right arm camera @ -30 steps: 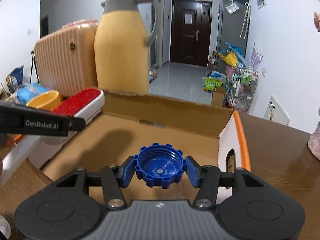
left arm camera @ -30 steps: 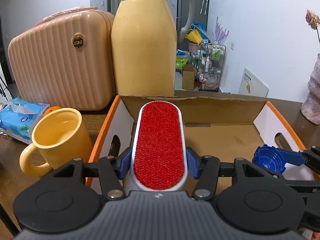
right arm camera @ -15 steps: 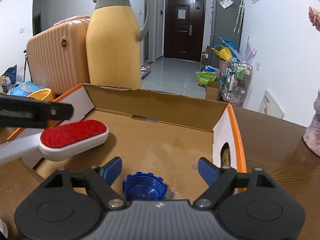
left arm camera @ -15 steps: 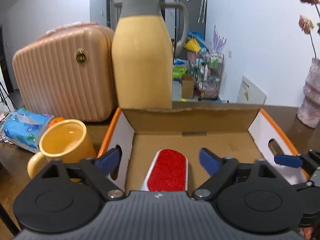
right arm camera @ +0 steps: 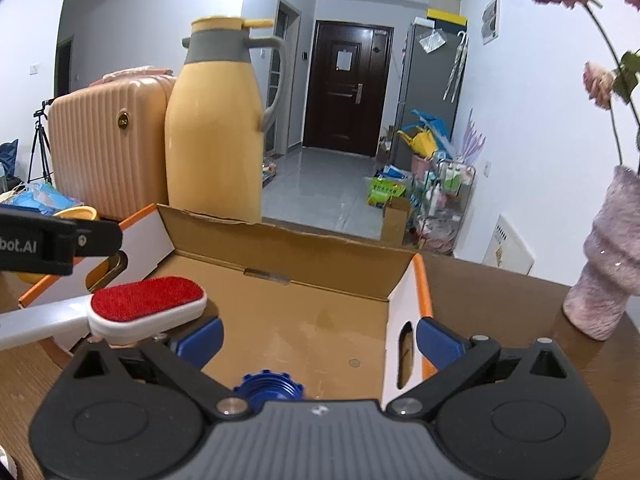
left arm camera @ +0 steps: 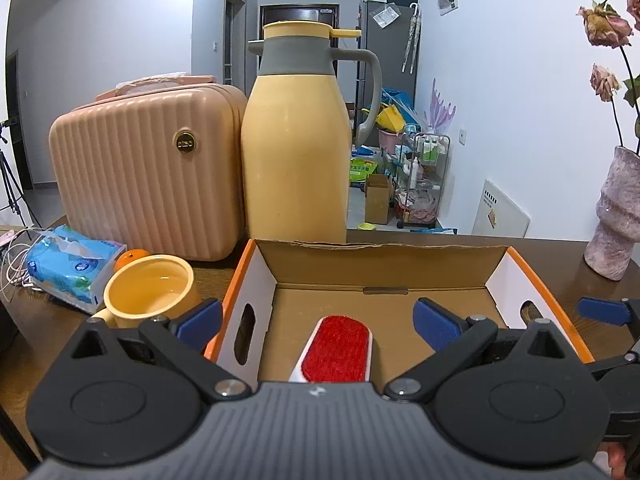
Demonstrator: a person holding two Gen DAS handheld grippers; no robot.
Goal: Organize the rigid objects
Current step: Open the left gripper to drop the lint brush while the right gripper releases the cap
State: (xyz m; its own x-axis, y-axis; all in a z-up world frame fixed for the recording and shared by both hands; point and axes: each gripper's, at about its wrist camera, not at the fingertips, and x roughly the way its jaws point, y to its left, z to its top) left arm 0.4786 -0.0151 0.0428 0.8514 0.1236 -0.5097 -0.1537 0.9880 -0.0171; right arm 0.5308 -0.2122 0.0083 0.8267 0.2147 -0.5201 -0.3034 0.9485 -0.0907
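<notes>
A red-faced lint brush [left arm camera: 336,350] with a white body lies in the open cardboard box [left arm camera: 380,258], its handle toward me. My left gripper [left arm camera: 319,320] hangs above and behind it, open wide, pads clear of the brush. In the right wrist view the brush [right arm camera: 146,300] lies at the box's left side, its white handle reaching over the near edge. A blue ridged cap [right arm camera: 267,384] rests on the floor of the box [right arm camera: 288,248]. Above it my right gripper [right arm camera: 320,340] is opening its jaws; the cap sits low between them, untouched.
Behind the box stand a yellow thermos jug [left arm camera: 296,152] and a pink ribbed case [left arm camera: 148,176]. A yellow mug [left arm camera: 150,292], a blue tissue pack [left arm camera: 72,268] and an orange are at the left. A pale vase [left arm camera: 614,216] with dried flowers stands at the right on the wooden table [right arm camera: 500,300].
Both grippers went from shut to wide open. The brush left the left jaws and the blue cap left the right jaws; both now lie in the box. Both grippers rose and drew back.
</notes>
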